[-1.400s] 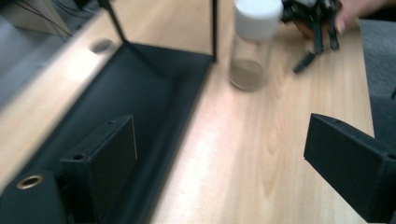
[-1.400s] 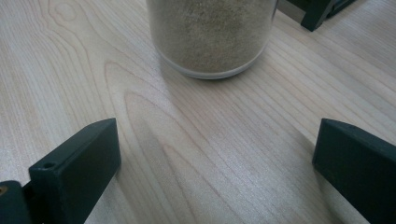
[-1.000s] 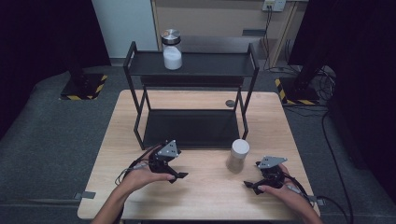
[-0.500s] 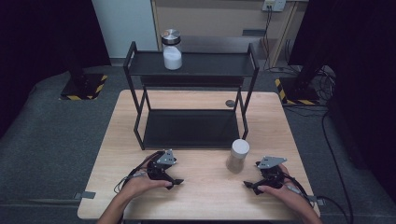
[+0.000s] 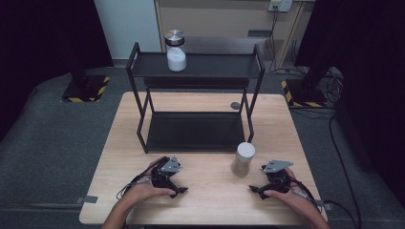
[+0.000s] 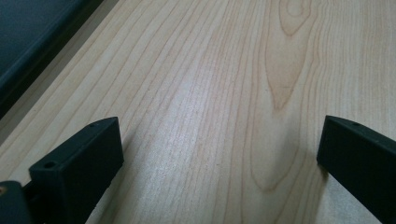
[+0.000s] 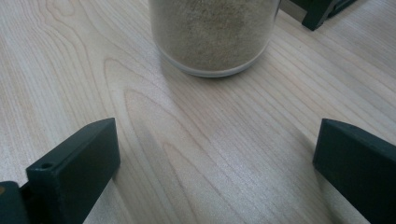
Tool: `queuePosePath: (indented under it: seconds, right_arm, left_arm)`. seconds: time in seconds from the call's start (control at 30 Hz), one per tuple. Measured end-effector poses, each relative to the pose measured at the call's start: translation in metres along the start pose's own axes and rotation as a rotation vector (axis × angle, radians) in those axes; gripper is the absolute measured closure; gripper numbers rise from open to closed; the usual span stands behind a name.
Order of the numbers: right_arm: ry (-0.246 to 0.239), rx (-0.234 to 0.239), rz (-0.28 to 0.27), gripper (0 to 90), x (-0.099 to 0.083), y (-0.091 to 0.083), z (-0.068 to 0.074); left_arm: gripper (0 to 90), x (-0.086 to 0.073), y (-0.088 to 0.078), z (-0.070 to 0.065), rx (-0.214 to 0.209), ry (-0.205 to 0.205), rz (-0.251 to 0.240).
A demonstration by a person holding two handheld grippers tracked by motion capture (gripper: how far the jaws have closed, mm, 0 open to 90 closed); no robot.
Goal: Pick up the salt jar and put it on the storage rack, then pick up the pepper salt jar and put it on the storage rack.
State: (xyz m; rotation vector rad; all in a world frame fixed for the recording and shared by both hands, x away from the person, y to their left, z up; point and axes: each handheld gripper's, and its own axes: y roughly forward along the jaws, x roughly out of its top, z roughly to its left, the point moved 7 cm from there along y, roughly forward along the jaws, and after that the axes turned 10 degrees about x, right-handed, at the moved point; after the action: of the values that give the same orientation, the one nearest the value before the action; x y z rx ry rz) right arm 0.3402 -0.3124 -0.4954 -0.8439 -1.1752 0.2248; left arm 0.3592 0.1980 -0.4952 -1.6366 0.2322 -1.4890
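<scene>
Near the right front of the counter (image 5: 200, 102) stands the jar (image 5: 243, 159) with the pale lid, filled with a sandy, tan powder, upright and just in front of the black rack (image 5: 193, 71). It looks rigid and smooth-walled, probably glass or hard plastic, so it should be fairly heavy for its size and somewhat slippery; the sensible hold is across the straight wall around mid-height, below the lid, with the body kept upright (a grip on the lid alone could slip or loosen it). The right claw (image 5: 255, 189) rests on the wood just to the near right of the jar, its jaws spread wide and empty, and its own view has the jar's base (image 7: 215, 37) straight ahead, near but not touching. The left claw (image 5: 177, 192) lies well apart at the near left, its jaws having just opened wide with nothing between them but bare wood. Farther off, a second jar (image 5: 175, 50) of white powder with a metal lid sits on the rack's top shelf.
</scene>
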Motion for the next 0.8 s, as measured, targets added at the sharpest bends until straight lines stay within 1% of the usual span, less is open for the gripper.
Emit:
queuePosePath:
  seconds: [0.8]
  right_arm:
    - [0.001,-0.004,0.003,1.4,-0.0021,-0.0024,0.0009]
  left_arm:
    - [0.0,-0.0006,-0.0009,-0.0011,0.003,-0.004,0.001]
